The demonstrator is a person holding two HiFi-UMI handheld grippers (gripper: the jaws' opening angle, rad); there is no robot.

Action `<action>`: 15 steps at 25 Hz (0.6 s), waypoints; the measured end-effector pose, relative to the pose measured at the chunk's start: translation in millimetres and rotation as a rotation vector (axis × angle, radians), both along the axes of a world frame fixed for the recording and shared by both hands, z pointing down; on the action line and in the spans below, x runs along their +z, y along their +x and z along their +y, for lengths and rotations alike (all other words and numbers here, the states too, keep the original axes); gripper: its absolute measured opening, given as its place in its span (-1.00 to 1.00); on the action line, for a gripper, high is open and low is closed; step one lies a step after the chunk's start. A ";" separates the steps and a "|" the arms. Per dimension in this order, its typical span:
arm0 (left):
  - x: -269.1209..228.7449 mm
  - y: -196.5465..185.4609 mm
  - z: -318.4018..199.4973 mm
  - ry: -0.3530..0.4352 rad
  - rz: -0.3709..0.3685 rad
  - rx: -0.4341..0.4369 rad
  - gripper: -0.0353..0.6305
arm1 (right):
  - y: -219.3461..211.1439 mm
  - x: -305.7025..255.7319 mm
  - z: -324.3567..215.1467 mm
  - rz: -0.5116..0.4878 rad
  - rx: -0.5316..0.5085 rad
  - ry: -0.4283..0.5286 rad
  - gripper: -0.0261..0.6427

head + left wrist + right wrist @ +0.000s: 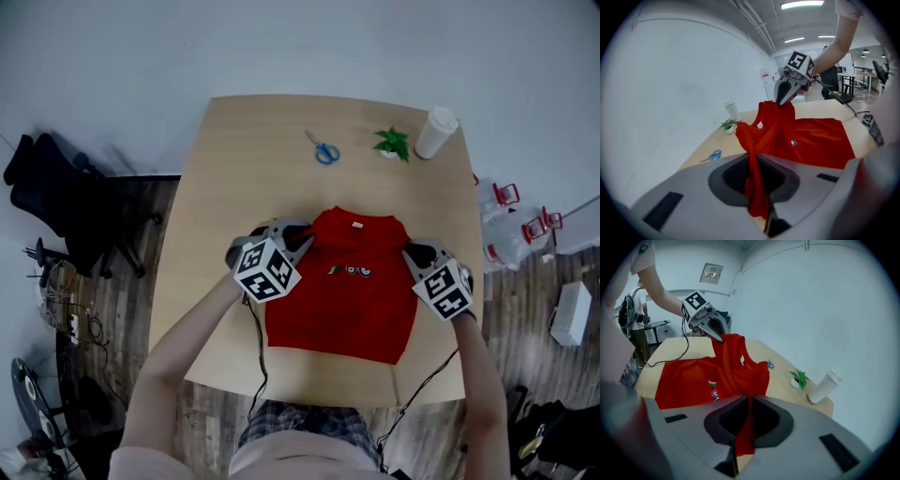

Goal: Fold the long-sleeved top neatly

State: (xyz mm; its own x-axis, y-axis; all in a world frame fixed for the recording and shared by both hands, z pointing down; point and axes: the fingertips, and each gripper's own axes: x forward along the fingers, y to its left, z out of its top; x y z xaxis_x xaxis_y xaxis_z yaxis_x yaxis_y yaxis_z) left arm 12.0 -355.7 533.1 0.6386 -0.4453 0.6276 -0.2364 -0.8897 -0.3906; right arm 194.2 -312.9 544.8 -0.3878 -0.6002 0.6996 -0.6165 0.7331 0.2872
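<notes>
The red long-sleeved top (349, 286) hangs between my two grippers, its shoulders raised off the wooden table (234, 169) and its hem resting near the front edge. My left gripper (300, 237) is shut on the top's left shoulder; in the left gripper view a red fold of fabric (757, 187) is pinched between the jaws. My right gripper (410, 251) is shut on the right shoulder, and red cloth (745, 425) runs between its jaws too. A small round logo (352, 271) and the white neck label (357, 225) face up.
Blue-handled scissors (324, 150), a small green plant (393, 143) and a white lidded cup (436, 131) stand along the table's far edge. A black office chair (66, 202) sits left of the table. Boxes and bags lie on the floor at the right.
</notes>
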 end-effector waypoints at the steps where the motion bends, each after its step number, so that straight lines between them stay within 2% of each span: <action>1: -2.8 -2.5 11.2 0.003 0.008 0.011 -0.76 | -2.7 -2.8 10.3 -0.002 -0.011 0.003 -0.82; 5: -5.4 -11.6 57.7 0.016 0.012 0.060 -0.76 | -10.2 -7.9 52.5 -0.011 -0.053 0.009 -0.82; 9: 1.9 -20.5 103.7 -0.015 0.022 0.087 -0.76 | -21.5 -4.8 98.3 -0.023 -0.098 -0.021 -0.82; 15: 27.2 -33.9 166.2 -0.056 -0.034 0.160 -0.76 | -38.1 23.7 163.8 0.030 -0.185 -0.090 -0.82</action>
State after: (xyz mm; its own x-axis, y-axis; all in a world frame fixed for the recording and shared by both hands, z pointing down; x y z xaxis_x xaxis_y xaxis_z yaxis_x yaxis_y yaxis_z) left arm -21.9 -189.5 560.3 0.6762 -0.3031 0.6715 -0.0774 -0.9356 -0.3444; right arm 156.1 -149.1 568.5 -0.4637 -0.4552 0.7601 -0.4614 0.8565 0.2314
